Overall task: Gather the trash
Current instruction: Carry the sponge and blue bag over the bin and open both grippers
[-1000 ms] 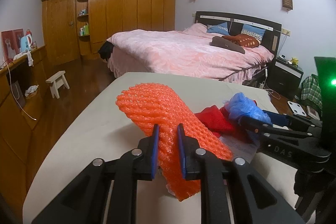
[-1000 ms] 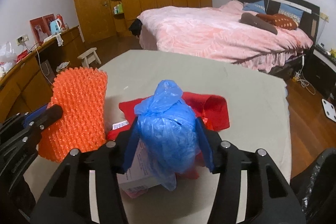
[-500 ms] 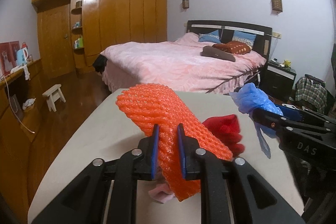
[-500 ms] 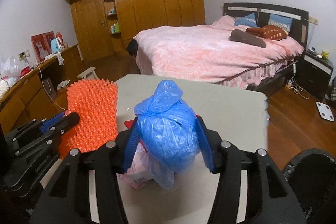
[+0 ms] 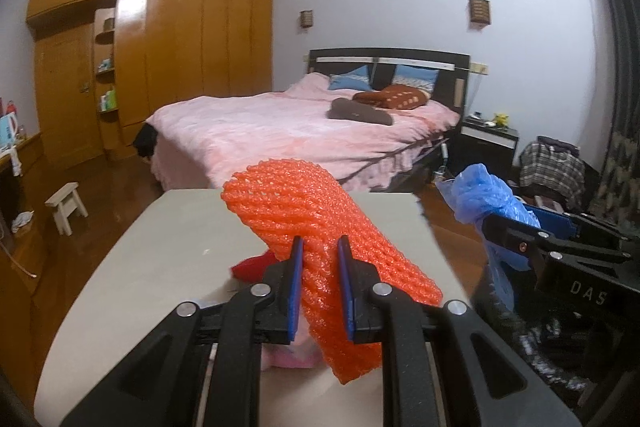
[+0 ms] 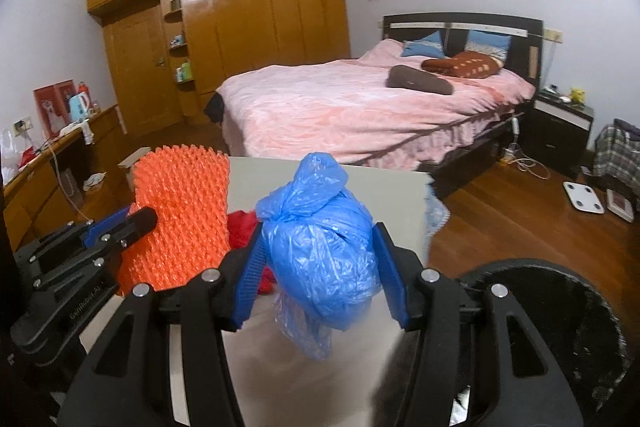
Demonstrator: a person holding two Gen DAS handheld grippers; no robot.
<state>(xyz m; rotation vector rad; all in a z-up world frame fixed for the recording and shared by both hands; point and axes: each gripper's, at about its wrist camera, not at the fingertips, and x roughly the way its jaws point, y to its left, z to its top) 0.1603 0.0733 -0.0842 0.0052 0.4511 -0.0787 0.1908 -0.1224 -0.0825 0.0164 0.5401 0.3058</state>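
My left gripper [image 5: 320, 247] is shut on an orange foam net sleeve [image 5: 308, 215] and holds it above the beige table [image 5: 160, 259]. The sleeve also shows in the right wrist view [image 6: 180, 211]. My right gripper [image 6: 320, 255] is shut on a knotted blue plastic bag [image 6: 320, 247], held near the table's right edge; the bag also shows in the left wrist view [image 5: 480, 203]. A red crumpled wrapper [image 5: 252, 267] and a pink packet [image 5: 288, 355] lie on the table below the sleeve. A black bin [image 6: 568, 327] stands low at the right.
A pink bed [image 6: 360, 107] stands beyond the table. A wooden wardrobe [image 6: 240, 27] fills the back wall. A small stool [image 5: 66, 207] and a low counter [image 6: 60, 155] are at the left. A scale [image 6: 584, 197] lies on the wooden floor.
Both grippers have risen and moved right with their loads. The red wrapper now lies lower and mostly hidden. The black bin has come into the right wrist view.
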